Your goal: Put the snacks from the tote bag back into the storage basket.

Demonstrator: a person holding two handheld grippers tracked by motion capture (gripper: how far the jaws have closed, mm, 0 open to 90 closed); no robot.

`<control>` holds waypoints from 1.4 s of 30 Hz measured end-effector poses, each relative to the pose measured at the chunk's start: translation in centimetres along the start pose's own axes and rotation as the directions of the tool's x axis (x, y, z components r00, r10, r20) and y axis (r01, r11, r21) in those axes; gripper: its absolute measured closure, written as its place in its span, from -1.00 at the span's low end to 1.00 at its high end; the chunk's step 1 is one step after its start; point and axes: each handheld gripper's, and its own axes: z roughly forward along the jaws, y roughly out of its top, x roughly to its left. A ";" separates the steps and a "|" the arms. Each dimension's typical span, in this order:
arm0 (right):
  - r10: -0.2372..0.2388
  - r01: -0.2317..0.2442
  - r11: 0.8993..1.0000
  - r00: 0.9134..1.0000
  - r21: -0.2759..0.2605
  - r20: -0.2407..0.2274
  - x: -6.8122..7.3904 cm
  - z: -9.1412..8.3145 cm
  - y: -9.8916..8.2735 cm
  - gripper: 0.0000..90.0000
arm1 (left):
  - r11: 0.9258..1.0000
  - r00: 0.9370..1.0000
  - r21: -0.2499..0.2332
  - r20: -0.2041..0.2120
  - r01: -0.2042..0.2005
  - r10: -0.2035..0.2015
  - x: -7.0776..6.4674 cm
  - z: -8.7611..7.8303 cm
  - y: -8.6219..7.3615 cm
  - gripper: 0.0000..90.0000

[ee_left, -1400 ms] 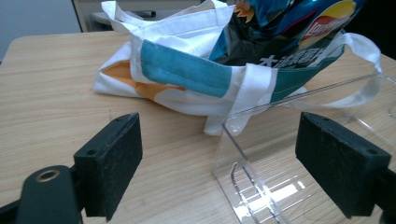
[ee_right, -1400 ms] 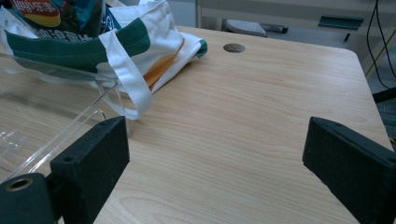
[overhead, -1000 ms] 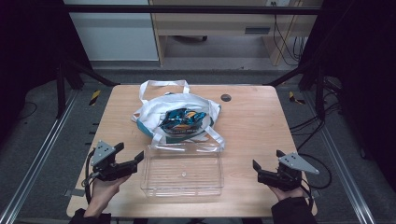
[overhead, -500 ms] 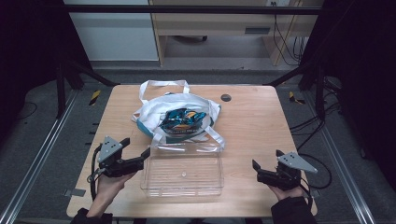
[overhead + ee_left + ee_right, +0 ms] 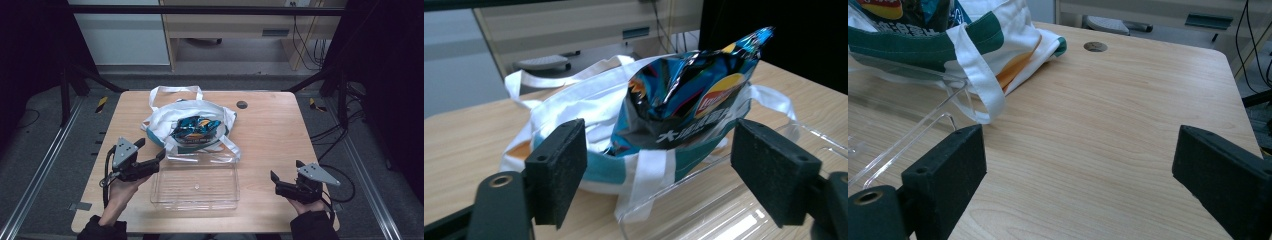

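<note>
Item: white tote bag (image 5: 195, 120) lying open at mid-table, a blue chip packet (image 5: 194, 127) poking from its mouth; one strap (image 5: 644, 175) drapes over the far rim of the clear plastic tray (image 5: 196, 185), which sits just in front of the bag. Left gripper (image 5: 150, 159): jaws spread, empty, at the tray's near-left corner, aimed at the packet. Right gripper (image 5: 281, 183): jaws spread, empty, low over bare table (image 5: 280, 135), well apart from the tray. Risks: a pinch on the glossy packet may slip or crush its contents; a pull may drag the limp bag and, through the draped strap, shift the light tray. Whether the strap is snagged on the rim cannot be told from here.
</note>
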 end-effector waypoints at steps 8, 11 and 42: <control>-0.002 0.002 1.000 1.000 -0.001 -0.001 0.0 -0.1 0.0 -0.84 | 0.993 0.993 -0.018 0.030 -0.113 0.114 -0.9 0.8 -0.4 -0.39; -0.001 0.001 1.000 1.000 0.000 -0.001 0.0 -0.1 0.0 -0.83 | 0.994 0.993 -0.007 0.035 -0.111 0.112 -1.0 1.1 -0.5 -0.44; -0.003 0.003 1.000 1.000 0.011 0.002 0.0 0.2 -0.1 -0.83 | 0.998 0.998 0.021 -0.032 -0.051 0.052 -1.3 3.4 2.2 -0.29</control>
